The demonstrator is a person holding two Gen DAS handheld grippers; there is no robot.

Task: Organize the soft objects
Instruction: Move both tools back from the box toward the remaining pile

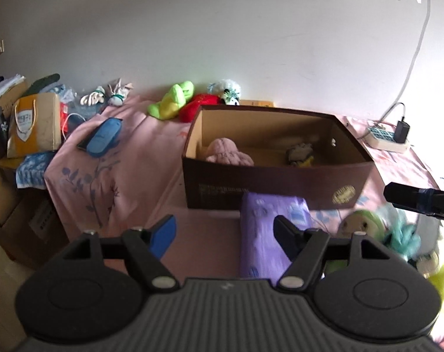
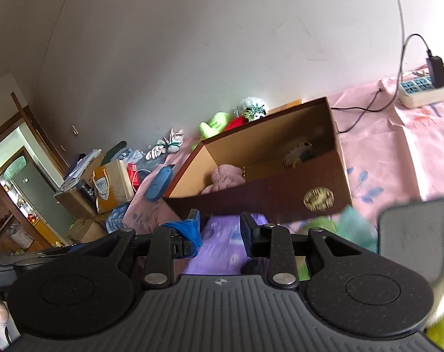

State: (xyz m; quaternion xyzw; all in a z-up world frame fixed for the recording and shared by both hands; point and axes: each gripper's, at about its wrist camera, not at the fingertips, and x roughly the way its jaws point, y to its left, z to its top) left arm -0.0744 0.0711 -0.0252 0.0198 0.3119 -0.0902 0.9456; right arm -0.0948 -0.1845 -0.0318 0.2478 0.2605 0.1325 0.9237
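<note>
Soft objects everywhere here, and the nearest is the purple soft pack [image 1: 268, 234], lying on the pink bedsheet [image 1: 128, 164] just in front of the brown cardboard box [image 1: 274, 184]. The left gripper [image 1: 224, 231] hangs above it with jaws spread wide, gripping nothing. The right gripper [image 2: 220, 228] has its jaws parted around the pack's near end, but the blur won't let me say whether the pads are touching it.

The risk? That pack looks limp and slick, so a pinch on one end could let it sag and slide free on the way over the box wall. The front wall stands tall right against the pack, and a low carry would snag on it.

Inside the box sit a pink plush [image 1: 227, 154] and a small grey toy [image 1: 299, 152], leaving room between them. A green-haired doll [image 1: 365, 223] lies just beside the pack on the right, close enough to get dragged along. Behind the box wait a lime-green plush [image 1: 175, 99], a red plush [image 1: 195, 107] and a white one [image 1: 229, 91]. A power strip [image 1: 387, 139] and its cable lie well off to the right.
</note>
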